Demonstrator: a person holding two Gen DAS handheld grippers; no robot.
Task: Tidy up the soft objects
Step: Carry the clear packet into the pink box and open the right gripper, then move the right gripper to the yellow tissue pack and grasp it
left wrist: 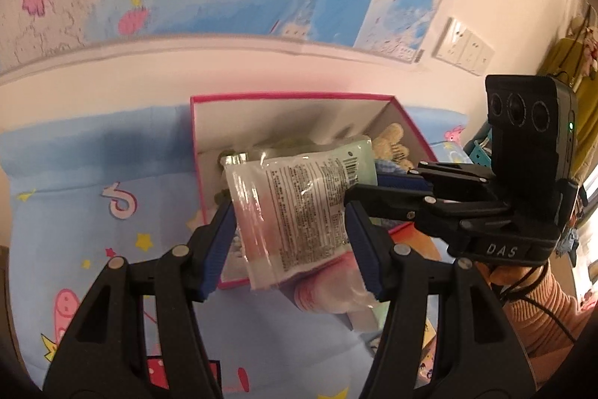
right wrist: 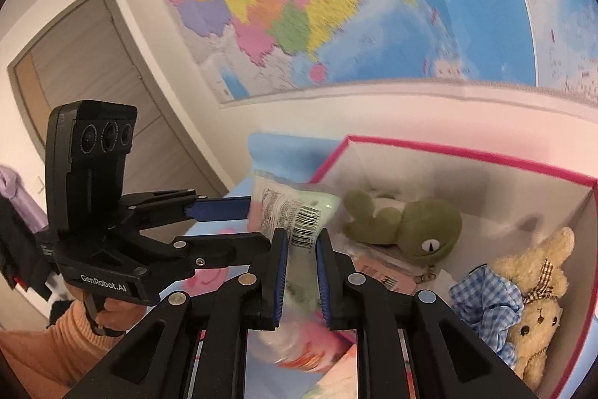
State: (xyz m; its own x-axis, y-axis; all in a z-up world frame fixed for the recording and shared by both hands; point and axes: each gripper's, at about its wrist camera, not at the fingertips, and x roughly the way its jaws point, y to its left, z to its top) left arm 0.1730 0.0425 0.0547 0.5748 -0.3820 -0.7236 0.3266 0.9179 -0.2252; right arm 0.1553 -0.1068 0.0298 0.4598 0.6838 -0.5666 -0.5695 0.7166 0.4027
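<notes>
Both grippers clamped one crinkly clear plastic packet (left wrist: 299, 208) above the near edge of the pink-rimmed cardboard box (left wrist: 291, 97) — left gripper (left wrist: 291, 230) widely, right gripper (right wrist: 302, 272) narrowly. Only the right wrist view showed the green plush frog (right wrist: 411, 219) and beige plush bunny (right wrist: 538, 294) inside.

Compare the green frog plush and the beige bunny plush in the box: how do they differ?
The frog plush is green and lies on its side along the back wall; the bunny plush is beige and leans in the right corner. The bunny wears a checked bow and touches a blue gingham scrunchie; the frog has neither. Both sit inside the pink-rimmed box.
</notes>
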